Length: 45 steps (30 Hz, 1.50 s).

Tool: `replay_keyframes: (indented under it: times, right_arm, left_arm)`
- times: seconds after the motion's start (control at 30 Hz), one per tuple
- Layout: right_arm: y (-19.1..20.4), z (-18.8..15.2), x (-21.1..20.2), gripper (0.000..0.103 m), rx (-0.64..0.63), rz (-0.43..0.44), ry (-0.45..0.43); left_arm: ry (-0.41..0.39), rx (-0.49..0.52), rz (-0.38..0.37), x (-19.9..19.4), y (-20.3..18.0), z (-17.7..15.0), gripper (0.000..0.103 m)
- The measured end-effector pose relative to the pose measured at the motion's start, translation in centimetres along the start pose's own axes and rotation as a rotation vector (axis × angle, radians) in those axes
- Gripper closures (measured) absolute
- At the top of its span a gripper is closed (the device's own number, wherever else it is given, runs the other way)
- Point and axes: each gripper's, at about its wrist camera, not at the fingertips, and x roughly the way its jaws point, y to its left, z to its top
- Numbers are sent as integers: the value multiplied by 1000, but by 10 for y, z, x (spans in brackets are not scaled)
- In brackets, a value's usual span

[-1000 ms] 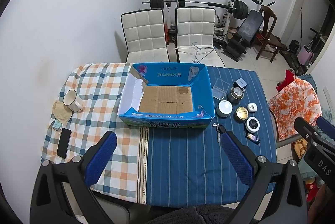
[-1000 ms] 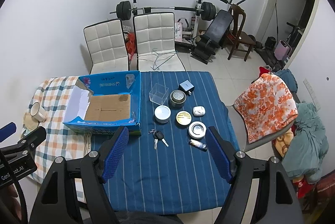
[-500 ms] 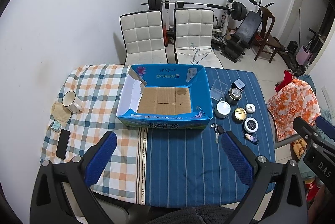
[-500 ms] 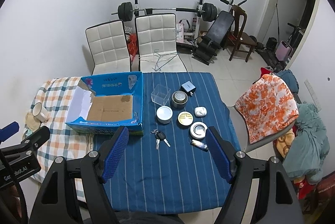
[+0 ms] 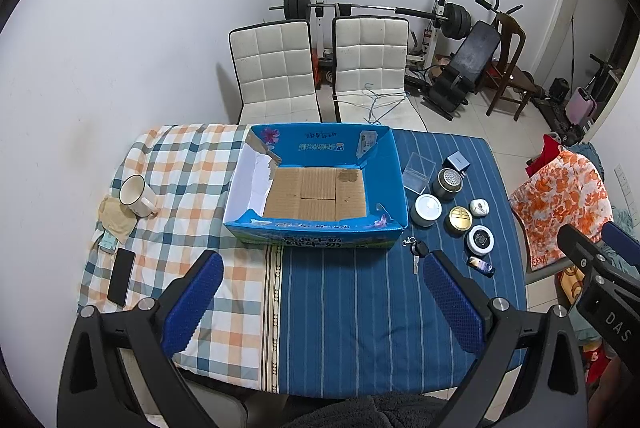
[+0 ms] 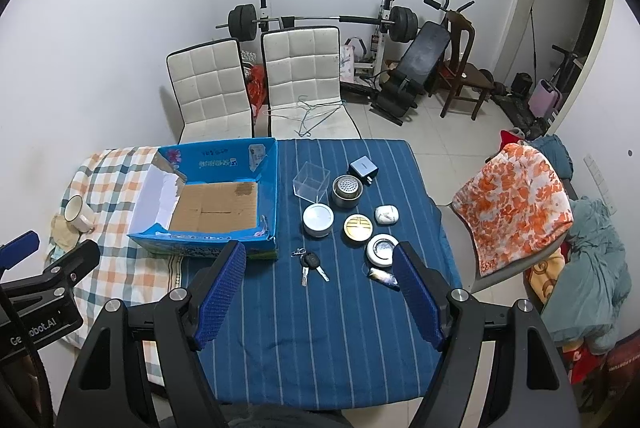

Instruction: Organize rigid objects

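Nine small rigid items lie along the bench's right side, beside the empty blue box (image 6: 208, 204). Keys (image 6: 310, 265) lie directly ahead of the right gripper (image 6: 320, 292), blades pointing toward it; left gripper (image 5: 320, 298) faces the box. Both grippers are spread apart, empty.

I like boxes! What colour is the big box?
The box is bright blue with a brown cardboard bottom; the left wrist view shows it best.

I see a white mug (image 5: 136, 195) on the checked cloth (image 5: 188, 164), with a black phone (image 5: 121, 276) near it. Behind the surface (image 5: 360, 328) stand two white chairs (image 5: 276, 68), a barbell rack (image 5: 372, 8) and a wooden chair (image 6: 460, 68). An orange flowered cloth (image 6: 516, 204) hangs over a seat.
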Motion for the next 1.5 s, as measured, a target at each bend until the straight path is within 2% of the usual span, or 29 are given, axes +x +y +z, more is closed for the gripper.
replay_keyframes:
  times: [1.17,1.27,1.33,1.5]
  right_arm:
    - [-5,11,14,25,1,4,14]
    - [-9,10,25,25,10,6,26]
    - [-14,13,34,25,24,9,40]
    - [-53,29,74,25,99,-26,94]
  left_arm:
    - [18,0,-7,8,-7,6,0]
    - [21,0,-10,9,-7,6,0]
    - [18,-1,-13,24,-11,10,0]
    - [9,17,-34,53,-37,36,0]
